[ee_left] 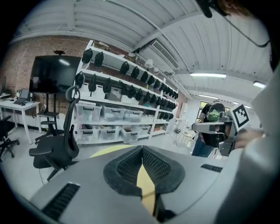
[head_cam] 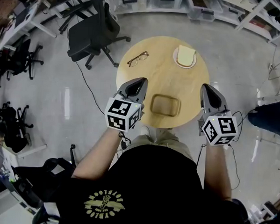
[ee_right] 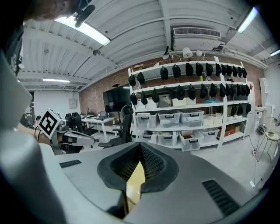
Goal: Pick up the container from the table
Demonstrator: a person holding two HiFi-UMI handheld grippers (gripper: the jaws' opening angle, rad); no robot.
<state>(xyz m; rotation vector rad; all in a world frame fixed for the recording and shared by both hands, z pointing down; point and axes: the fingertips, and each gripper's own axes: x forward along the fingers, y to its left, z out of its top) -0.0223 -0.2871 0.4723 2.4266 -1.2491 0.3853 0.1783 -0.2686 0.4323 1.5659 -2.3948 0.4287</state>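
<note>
As the left gripper (head_cam: pixel 141 82) and right gripper (head_cam: pixel 206 88) flank the container (head_cam: pixel 165 105)
Both sets of jaws pressed together, empty, by the table (head_cam: pixel 156 70) edge

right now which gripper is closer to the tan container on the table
Left. The left gripper is just left of the container, over the table; the right gripper is farther off on its right, by the table's rim.
</note>
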